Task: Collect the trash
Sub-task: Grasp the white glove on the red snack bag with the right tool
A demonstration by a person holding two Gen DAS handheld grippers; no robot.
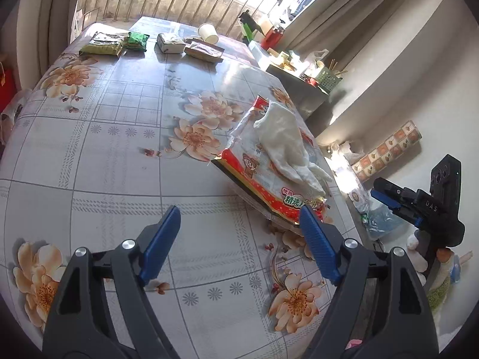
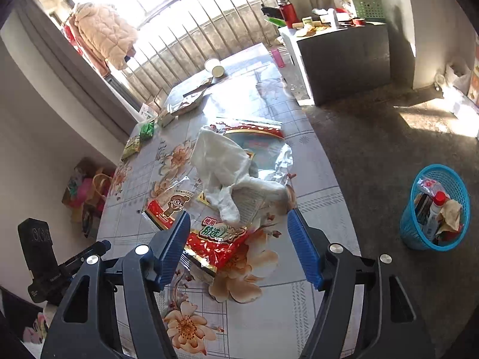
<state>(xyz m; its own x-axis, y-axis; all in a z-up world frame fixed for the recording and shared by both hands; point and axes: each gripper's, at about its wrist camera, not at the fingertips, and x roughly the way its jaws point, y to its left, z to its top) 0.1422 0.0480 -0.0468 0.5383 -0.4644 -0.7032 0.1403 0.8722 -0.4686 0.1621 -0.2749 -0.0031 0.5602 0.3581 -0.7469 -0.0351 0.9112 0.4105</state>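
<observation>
A red and clear plastic snack wrapper (image 1: 269, 176) lies on the flowered table near its right edge, with a crumpled white cloth (image 1: 287, 146) on top. Both show in the right wrist view too, the wrapper (image 2: 215, 236) and the cloth (image 2: 224, 173). My left gripper (image 1: 239, 239) is open and empty above the table, just left of the wrapper. My right gripper (image 2: 239, 239) is open and empty, hovering just before the wrapper's near end. It also shows beyond the table edge in the left wrist view (image 1: 398, 200). A blue mesh trash basket (image 2: 434, 206) with rubbish stands on the floor at the right.
Several snack packets (image 1: 103, 45) and a tipped paper cup (image 1: 208, 33) lie at the table's far end (image 1: 167, 21). A dark cabinet (image 2: 344, 56) with clutter stands beyond the table. Bags (image 2: 86, 191) sit on the floor at the left.
</observation>
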